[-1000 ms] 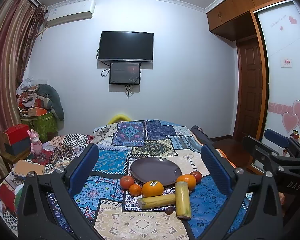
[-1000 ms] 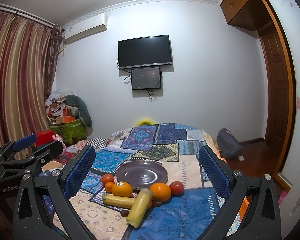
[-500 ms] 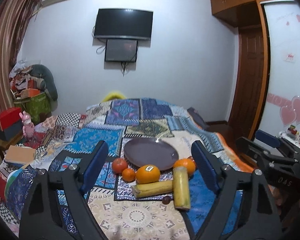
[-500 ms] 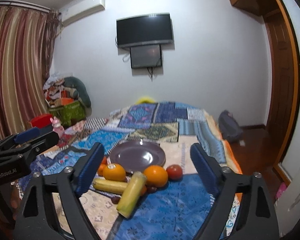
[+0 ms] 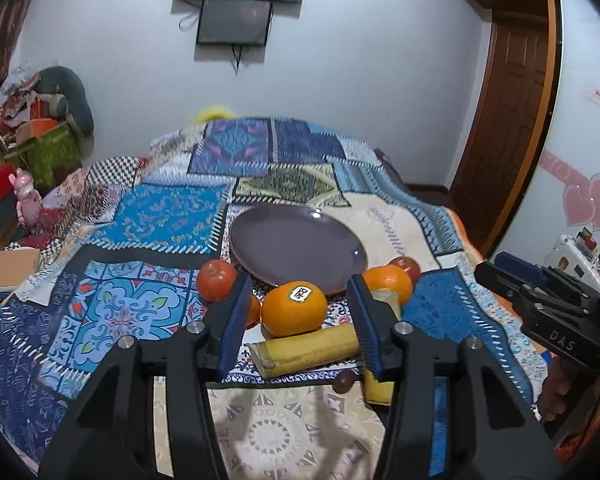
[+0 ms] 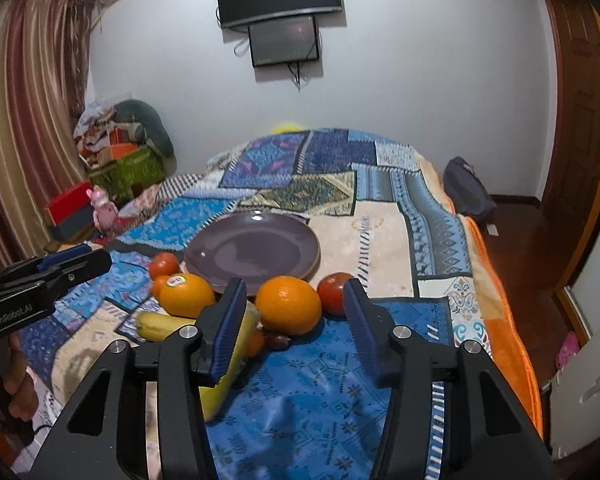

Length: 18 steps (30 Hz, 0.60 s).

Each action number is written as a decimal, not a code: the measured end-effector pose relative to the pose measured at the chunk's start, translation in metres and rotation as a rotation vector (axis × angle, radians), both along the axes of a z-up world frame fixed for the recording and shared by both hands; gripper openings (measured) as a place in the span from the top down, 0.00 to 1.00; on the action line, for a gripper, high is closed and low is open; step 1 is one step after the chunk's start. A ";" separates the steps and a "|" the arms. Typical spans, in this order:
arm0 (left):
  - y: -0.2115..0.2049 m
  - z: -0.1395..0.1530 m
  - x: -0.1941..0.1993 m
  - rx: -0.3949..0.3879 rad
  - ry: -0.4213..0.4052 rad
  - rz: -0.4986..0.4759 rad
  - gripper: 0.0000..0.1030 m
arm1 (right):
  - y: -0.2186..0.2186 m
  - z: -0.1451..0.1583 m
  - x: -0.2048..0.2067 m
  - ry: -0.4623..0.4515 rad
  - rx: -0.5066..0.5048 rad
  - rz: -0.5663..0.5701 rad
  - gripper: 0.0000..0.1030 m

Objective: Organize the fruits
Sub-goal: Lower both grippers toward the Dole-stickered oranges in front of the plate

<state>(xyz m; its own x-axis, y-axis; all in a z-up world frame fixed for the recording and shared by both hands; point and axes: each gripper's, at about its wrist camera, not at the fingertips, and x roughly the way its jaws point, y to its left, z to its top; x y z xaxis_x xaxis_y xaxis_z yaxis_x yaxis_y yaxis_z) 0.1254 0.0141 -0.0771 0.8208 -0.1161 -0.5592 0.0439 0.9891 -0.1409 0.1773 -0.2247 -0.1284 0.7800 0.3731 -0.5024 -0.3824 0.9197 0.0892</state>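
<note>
Over the quilt, you have brought both grippers, left gripper [image 5: 296,312] and right gripper [image 6: 290,308], close and wide apart, each framing an orange, stickered orange [image 5: 294,309] and plain orange [image 6: 288,305], ready to grab for the plate [image 5: 296,248].

Both grippers matte black, angular frames with triangular cut-outs, silver screws, ribbed blue pads. Left gripper [image 5: 298,320] lettered "GenRobot.AI"; right gripper [image 6: 292,322] lettered "DAS".

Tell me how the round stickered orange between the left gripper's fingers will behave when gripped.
The round stickered orange probably rolls if nudged: it is near-spherical and sits on soft patchwork quilt. Its glossy skin may slip against the left gripper pads. It leans on the yellow banana, which might shift too.
</note>
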 end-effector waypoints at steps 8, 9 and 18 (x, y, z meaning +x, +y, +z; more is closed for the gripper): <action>0.004 -0.026 0.042 -0.043 0.112 -0.032 0.52 | 0.011 -0.014 0.028 0.053 -0.040 0.027 0.55; 0.004 -0.030 0.046 -0.046 0.125 -0.032 0.52 | 0.012 -0.016 0.032 0.058 -0.041 0.029 0.55; -0.001 -0.054 0.071 -0.019 0.188 -0.028 0.52 | 0.016 -0.034 0.060 0.148 -0.016 0.046 0.55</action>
